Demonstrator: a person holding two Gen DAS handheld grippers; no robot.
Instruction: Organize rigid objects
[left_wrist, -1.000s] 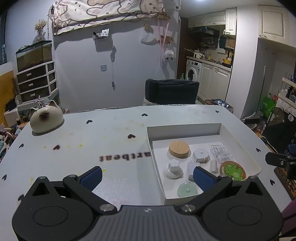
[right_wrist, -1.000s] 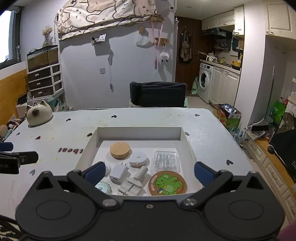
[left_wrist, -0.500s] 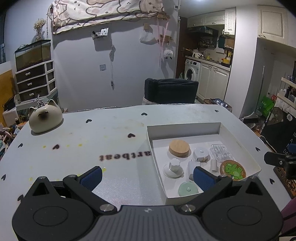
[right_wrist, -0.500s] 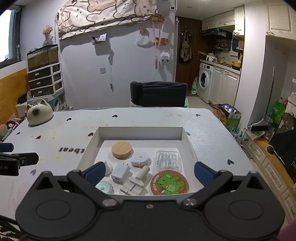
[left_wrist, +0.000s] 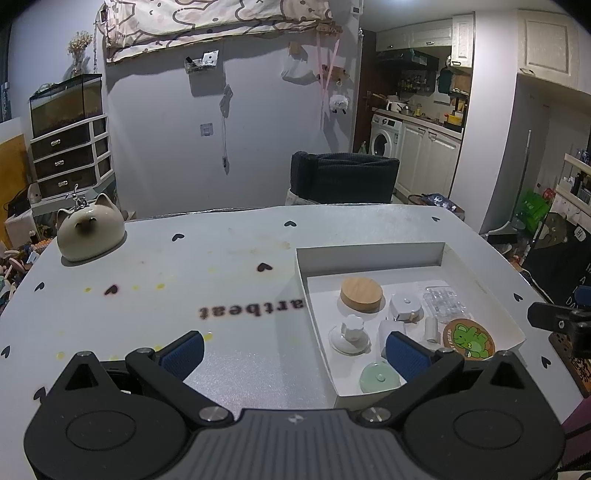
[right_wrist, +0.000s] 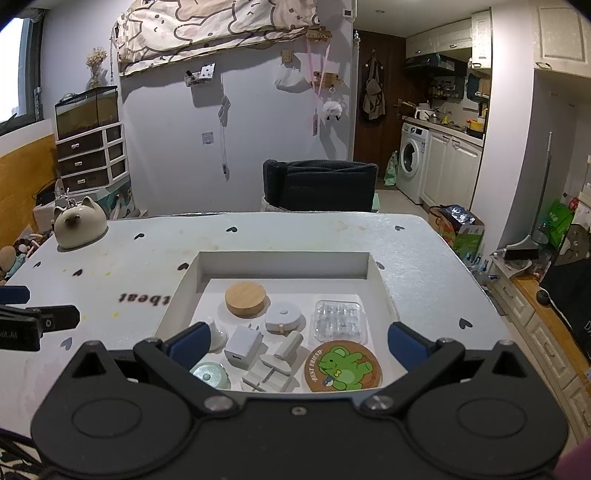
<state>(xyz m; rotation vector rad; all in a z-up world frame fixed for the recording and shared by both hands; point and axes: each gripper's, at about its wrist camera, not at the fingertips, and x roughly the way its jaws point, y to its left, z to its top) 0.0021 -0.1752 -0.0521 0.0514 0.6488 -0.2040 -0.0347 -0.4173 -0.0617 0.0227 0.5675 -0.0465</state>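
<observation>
A white tray (right_wrist: 280, 264) sits on the table and holds several small things: a wooden lid (right_wrist: 245, 298), a round white case (right_wrist: 283, 316), a clear plastic box (right_wrist: 338, 319), a frog coaster (right_wrist: 342, 366), a white charger (right_wrist: 242, 346), a white tube (right_wrist: 289, 345) and a mint round lid (right_wrist: 207, 373). My right gripper (right_wrist: 295, 343) is open and empty above the tray's near edge. My left gripper (left_wrist: 293, 354) is open and empty, left of the tray (left_wrist: 369, 254), over the bare table. The wooden lid (left_wrist: 361, 294) and the coaster (left_wrist: 468, 338) also show there.
A cat-shaped ceramic pot (left_wrist: 89, 232) stands at the table's far left corner. A dark chair (right_wrist: 319, 190) is behind the far edge. The table (left_wrist: 184, 280) has small heart prints and a printed word. Cabinets and a washing machine (right_wrist: 412, 166) stand at the right.
Both grippers have shifted slightly; the right one has moved a little back, so the tray sits a bit lower and nearer in its view. Nothing was grasped.
</observation>
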